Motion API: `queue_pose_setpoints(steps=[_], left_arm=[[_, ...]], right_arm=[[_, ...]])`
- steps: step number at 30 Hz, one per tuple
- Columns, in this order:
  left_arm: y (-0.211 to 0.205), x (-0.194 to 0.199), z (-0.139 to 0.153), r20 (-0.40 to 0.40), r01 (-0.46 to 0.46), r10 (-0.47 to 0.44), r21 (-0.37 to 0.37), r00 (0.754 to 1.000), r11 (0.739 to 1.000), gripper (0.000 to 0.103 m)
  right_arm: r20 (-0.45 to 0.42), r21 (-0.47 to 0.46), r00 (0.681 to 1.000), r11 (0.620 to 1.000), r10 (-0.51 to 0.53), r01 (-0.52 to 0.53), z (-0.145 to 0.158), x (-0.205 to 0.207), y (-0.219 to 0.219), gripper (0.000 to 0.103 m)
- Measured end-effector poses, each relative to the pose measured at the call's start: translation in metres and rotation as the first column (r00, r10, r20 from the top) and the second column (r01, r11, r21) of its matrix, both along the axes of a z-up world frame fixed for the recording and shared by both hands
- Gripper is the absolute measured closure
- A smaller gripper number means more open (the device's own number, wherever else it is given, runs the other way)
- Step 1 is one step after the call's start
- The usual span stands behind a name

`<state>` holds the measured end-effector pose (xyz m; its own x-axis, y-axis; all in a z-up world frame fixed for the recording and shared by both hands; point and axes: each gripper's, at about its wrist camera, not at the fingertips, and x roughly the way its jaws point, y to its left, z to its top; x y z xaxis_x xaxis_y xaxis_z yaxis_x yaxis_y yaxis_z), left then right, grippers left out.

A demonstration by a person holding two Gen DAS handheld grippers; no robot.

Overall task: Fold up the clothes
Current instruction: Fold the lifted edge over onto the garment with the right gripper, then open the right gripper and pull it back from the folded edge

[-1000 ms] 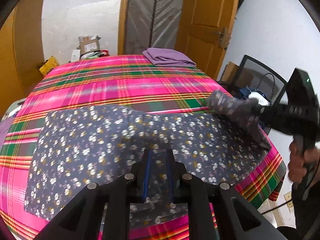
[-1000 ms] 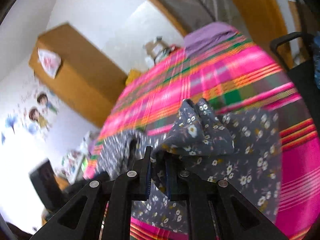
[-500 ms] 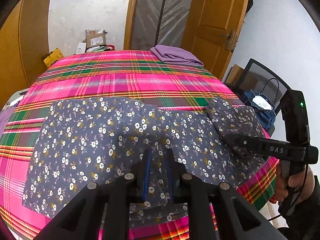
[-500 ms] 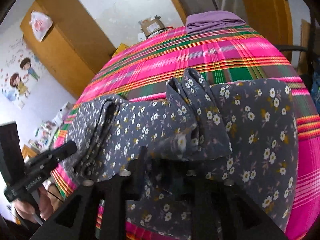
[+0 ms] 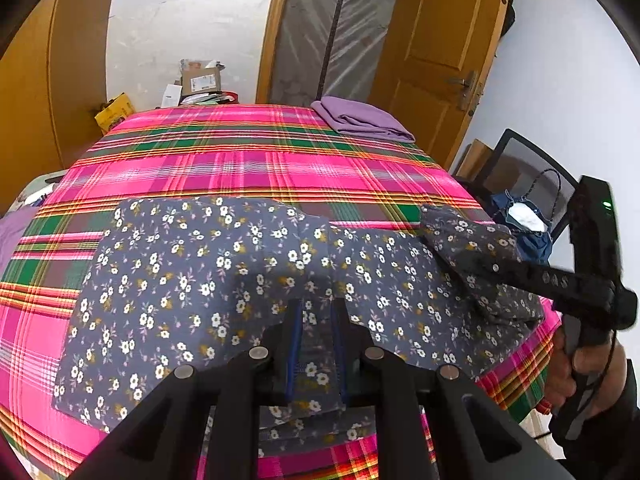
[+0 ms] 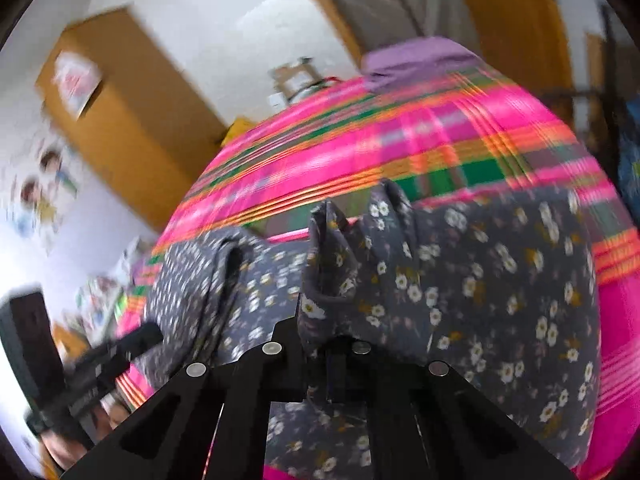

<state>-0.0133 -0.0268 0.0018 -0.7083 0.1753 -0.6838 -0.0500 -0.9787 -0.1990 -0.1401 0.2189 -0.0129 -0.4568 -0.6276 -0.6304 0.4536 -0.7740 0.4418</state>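
A: The left gripper fingers — what are they on?
B: They pinch the near hem of the garment, a grey floral piece; cloth fills the gap between the blue pads.
A: And the right gripper?
B: Its jaws have just been closing. They are clamped on a bunched fold of the same garment, which stands up ahead of them. From the left camera that gripper sits at the right, a hand on its grip.
A: Where does the garment lie?
B: Spread across the near half of the bed, on its pink plaid cover, its right part folded over.
A: Farther back?
B: A folded purple cloth at the far right corner, then boxes and a wooden door.
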Motion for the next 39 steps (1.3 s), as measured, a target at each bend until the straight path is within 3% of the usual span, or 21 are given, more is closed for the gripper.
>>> queue_pose_setpoints(steps=[3, 6, 8, 9, 11, 14, 17, 19, 26, 29, 31, 33, 37, 39], left_arm=[[-0.004, 0.001, 0.000, -0.001, -0.008, 0.008, 0.012, 1.000, 1.000, 0.088], [-0.006, 0.001, -0.001, 0.003, -0.012, 0.012, 0.017, 1.000, 1.000, 0.088], [-0.007, 0.002, -0.001, 0.003, -0.012, 0.012, 0.020, 1.000, 1.000, 0.088], [-0.008, 0.002, -0.001, 0.002, -0.015, 0.015, 0.019, 1.000, 1.000, 0.088], [-0.012, 0.003, -0.001, 0.003, -0.025, 0.025, 0.022, 1.000, 0.999, 0.088], [-0.018, 0.004, -0.001, 0.004, -0.040, 0.040, 0.028, 0.999, 0.999, 0.088], [-0.023, 0.006, 0.000, 0.001, -0.051, 0.051, 0.035, 0.999, 0.998, 0.088], [-0.025, 0.006, 0.000, 0.000, -0.054, 0.054, 0.041, 0.999, 0.998, 0.088], [-0.027, 0.008, 0.002, 0.001, -0.066, 0.066, 0.041, 0.998, 0.997, 0.088], [-0.027, 0.008, 0.002, 0.001, -0.070, 0.070, 0.040, 0.998, 0.997, 0.088], [-0.027, 0.009, 0.002, 0.001, -0.071, 0.071, 0.041, 0.998, 0.997, 0.088], [-0.027, 0.010, 0.003, -0.002, -0.070, 0.070, 0.045, 0.998, 0.997, 0.088], [-0.026, 0.013, 0.005, -0.012, -0.055, 0.056, 0.067, 0.998, 0.996, 0.088], [-0.026, 0.014, 0.006, -0.011, -0.050, 0.051, 0.080, 0.999, 0.996, 0.088]], right_arm=[[-0.056, 0.103, 0.986, 0.983, 0.155, -0.149, 0.008, 0.021, -0.033, 0.098], [-0.056, 0.331, 0.938, 0.892, 0.343, -0.306, -0.002, 0.047, -0.076, 0.093], [-0.098, 0.436, 0.916, 0.844, 0.390, -0.313, -0.007, 0.063, -0.091, 0.084], [-0.118, 0.462, 0.905, 0.829, 0.410, -0.315, -0.007, 0.069, -0.095, 0.071], [-0.136, 0.449, 0.896, 0.832, 0.424, -0.325, -0.001, 0.073, -0.094, 0.064], [-0.165, 0.406, 0.902, 0.861, 0.398, -0.306, 0.010, 0.072, -0.084, 0.063], [-0.175, 0.307, 0.914, 0.902, 0.367, -0.303, 0.023, 0.066, -0.069, 0.062], [-0.201, 0.311, 0.901, 0.897, 0.385, -0.314, 0.025, 0.074, -0.073, 0.059], [-0.179, 0.536, 0.813, 0.748, 0.554, -0.392, 0.007, 0.095, -0.095, 0.057], [-0.194, 0.637, 0.782, 0.682, 0.593, -0.359, 0.002, 0.103, -0.097, 0.057], [-0.211, 0.645, 0.776, 0.681, 0.594, -0.346, 0.006, 0.104, -0.092, 0.057], [-0.220, 0.615, 0.783, 0.706, 0.581, -0.351, 0.013, 0.102, -0.084, 0.057], [-0.207, 0.448, 0.820, 0.797, 0.534, -0.406, 0.028, 0.093, -0.061, 0.057], [-0.186, 0.398, 0.825, 0.808, 0.534, -0.434, 0.028, 0.092, -0.057, 0.057]])
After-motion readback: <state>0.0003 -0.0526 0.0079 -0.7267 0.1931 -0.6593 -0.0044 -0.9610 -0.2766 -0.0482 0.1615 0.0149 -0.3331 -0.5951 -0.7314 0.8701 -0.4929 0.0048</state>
